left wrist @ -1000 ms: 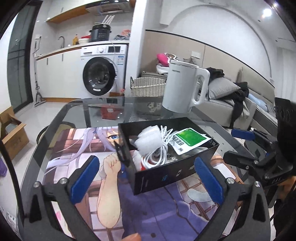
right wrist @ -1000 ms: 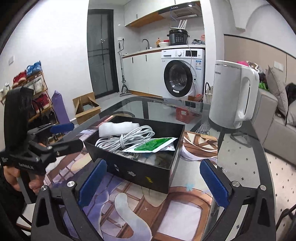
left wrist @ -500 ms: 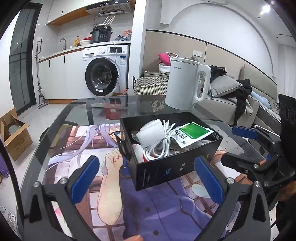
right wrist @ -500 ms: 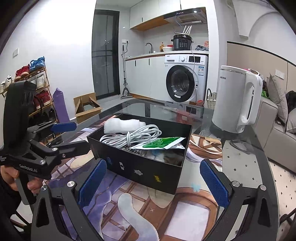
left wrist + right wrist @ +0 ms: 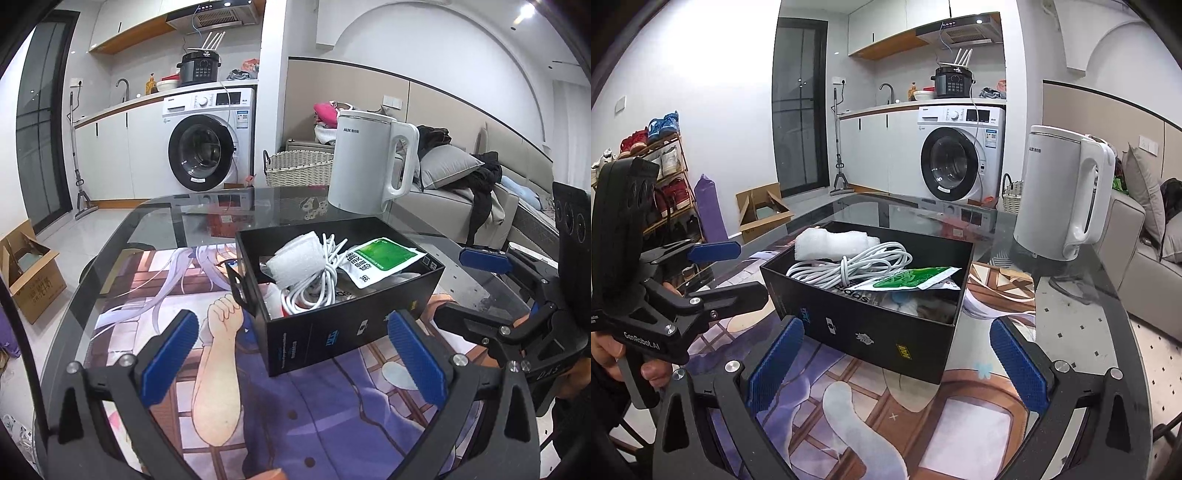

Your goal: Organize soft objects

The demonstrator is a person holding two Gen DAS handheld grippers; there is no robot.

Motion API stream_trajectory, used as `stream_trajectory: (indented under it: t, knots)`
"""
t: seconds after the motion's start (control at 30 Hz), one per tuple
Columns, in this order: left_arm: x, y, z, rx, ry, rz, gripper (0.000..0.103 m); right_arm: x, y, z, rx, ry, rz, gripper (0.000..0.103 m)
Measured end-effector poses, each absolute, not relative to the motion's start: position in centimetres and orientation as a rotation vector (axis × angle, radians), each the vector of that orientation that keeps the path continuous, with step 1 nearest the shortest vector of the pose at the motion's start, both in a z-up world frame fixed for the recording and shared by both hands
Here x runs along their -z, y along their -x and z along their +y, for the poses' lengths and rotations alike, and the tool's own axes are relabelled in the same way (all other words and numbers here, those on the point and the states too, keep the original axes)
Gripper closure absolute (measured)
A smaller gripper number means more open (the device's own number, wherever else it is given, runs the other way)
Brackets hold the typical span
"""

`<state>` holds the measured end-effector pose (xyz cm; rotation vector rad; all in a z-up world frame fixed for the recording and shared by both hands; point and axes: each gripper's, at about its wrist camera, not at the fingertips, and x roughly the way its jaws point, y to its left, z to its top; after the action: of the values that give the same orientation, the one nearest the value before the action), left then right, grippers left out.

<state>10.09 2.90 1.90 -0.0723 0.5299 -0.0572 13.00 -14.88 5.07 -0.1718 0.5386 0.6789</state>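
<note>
A black cardboard box (image 5: pixel 332 336) stands on the printed mat. It holds a white foam roll (image 5: pixel 295 258), a coiled white cable (image 5: pixel 317 291) and a green-and-white packet (image 5: pixel 384 258). My left gripper (image 5: pixel 291 350) is open just short of the box's near wall, with nothing between its blue pads. The right gripper (image 5: pixel 454 288) hovers open beside the box's right corner. From the right wrist, the box (image 5: pixel 871 332) lies ahead of my open right gripper (image 5: pixel 895 354), showing the foam roll (image 5: pixel 831 243), cable (image 5: pixel 857 266) and packet (image 5: pixel 908 280). The left gripper (image 5: pixel 746 273) is at the box's left.
A white electric kettle (image 5: pixel 365 166) stands on the glass table (image 5: pixel 166 221) behind the box, also visible as the kettle (image 5: pixel 1060 192) at right. An anime-print mat (image 5: pixel 258 406) covers the near table. Beyond are a washing machine, a wicker basket, a sofa and a shoe rack.
Both wrist views have tilted up a little and the box sits slightly farther off. Both grippers stay open. The box's contents have not moved.
</note>
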Motion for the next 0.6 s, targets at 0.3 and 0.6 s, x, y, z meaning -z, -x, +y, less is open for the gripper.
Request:
stream_trajectory:
  t: [0.3, 0.6]
  knots:
    - [-1.60, -10.02, 2.68, 0.061, 0.069, 0.531, 0.000, -5.00, -12.99, -14.93, -0.681, 0.172, 0.540, 0.001]
    - [-1.50, -9.84, 2.50, 0.068, 0.065, 0.531, 0.000, -4.99, -13.00, -14.91, -0.682, 0.172, 0.541, 0.001]
